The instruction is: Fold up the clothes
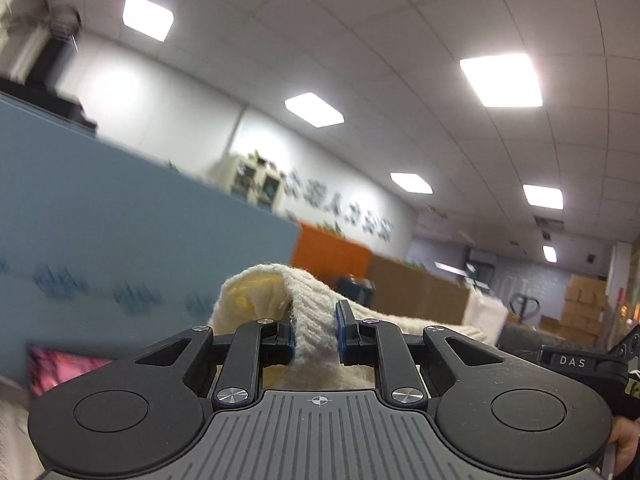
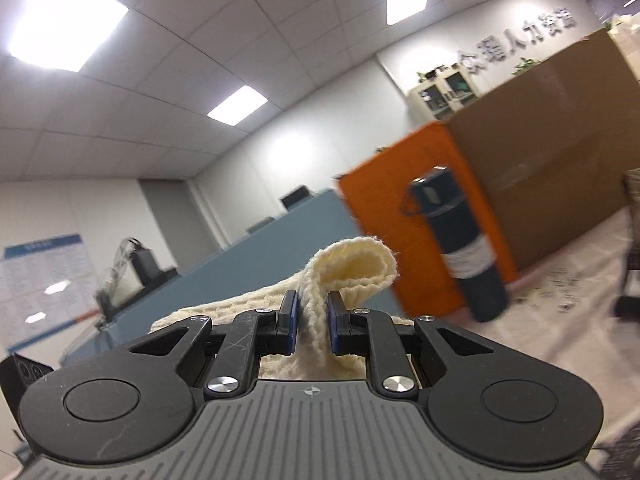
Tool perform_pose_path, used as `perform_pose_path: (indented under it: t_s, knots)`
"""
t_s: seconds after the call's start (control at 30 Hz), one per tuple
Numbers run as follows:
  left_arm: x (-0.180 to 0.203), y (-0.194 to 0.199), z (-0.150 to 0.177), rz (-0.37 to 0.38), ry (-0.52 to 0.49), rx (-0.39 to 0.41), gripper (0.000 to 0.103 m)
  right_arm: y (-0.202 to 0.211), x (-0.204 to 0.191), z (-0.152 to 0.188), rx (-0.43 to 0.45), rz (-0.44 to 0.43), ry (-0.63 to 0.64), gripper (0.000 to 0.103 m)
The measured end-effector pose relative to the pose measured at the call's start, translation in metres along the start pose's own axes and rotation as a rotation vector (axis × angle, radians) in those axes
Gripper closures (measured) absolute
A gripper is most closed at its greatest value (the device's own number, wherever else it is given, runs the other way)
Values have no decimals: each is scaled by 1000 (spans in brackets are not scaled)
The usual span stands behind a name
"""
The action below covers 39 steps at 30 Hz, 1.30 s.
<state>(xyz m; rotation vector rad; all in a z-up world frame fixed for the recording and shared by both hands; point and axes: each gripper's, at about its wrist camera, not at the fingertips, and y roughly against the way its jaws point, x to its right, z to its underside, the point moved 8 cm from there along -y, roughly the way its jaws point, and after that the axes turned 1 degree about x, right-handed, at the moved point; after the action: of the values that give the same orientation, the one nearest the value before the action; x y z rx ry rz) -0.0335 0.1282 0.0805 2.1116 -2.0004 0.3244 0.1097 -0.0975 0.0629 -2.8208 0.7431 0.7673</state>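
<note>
Cream knit garment point(image 1: 316, 320) fills the near view, bunched between the left claw point(image 1: 315, 334) pads, clamped tight. Right claw point(image 2: 313, 322) pinches another fold of it too, both pointing level, so the cloth hangs lifted off the surface point(image 2: 560, 320), likely to spread it for folding. Dark flask point(image 2: 460, 248) stands beside, well clear.
</note>
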Motion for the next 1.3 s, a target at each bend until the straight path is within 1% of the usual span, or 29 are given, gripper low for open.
perform_pose_path:
  t_s: [0.07,0.17,0.23,0.3,0.33,0.37,0.43,0.5,0.57,0.6,0.7,0.8,0.87,0.9,0.93,0.97,1.03,1.1,1.2,1.3]
  knots:
    - [4,-7,25,18,-11,-78,86,8,22,14,-51,48,12,89]
    - [12,-3,52,44,-42,-156,86,19,46,40,-144,100,55,89]
    - [18,1,68,61,-63,-204,86,29,54,53,-193,110,86,89]
    - [23,6,75,74,-90,-224,86,39,57,62,-222,111,112,86]
    - [25,9,77,82,-99,-228,86,45,58,66,-233,113,124,81]
    - [27,14,78,92,-104,-231,86,50,59,68,-240,115,131,78]
    - [34,25,82,109,-119,-238,86,59,59,68,-239,106,129,48]
    - [42,35,86,122,-144,-246,86,68,60,65,-223,94,115,39]
    - [50,44,89,134,-165,-255,86,75,62,56,-193,79,69,32]
    - [51,48,90,142,-170,-259,86,77,64,52,-177,68,39,26]
    - [56,60,98,160,-202,-282,86,78,75,44,-149,62,-59,24]
    - [60,67,105,176,-226,-311,86,72,85,42,-154,52,-152,24]
    - [63,72,108,182,-240,-326,86,67,88,42,-169,35,-199,26]
    - [64,75,110,185,-247,-333,86,66,90,43,-171,36,-218,33]
    - [64,77,111,186,-250,-339,86,65,90,44,-180,33,-231,45]
    - [64,80,113,185,-252,-345,86,65,90,45,-193,28,-235,51]
    - [63,83,115,182,-253,-349,85,67,87,49,-211,17,-229,73]
    - [62,86,115,177,-255,-349,85,73,79,52,-214,-20,-208,85]
    - [63,92,116,177,-258,-352,85,89,67,55,-213,-51,-169,90]
    - [62,100,117,181,-264,-364,85,111,55,60,-218,-76,-131,90]
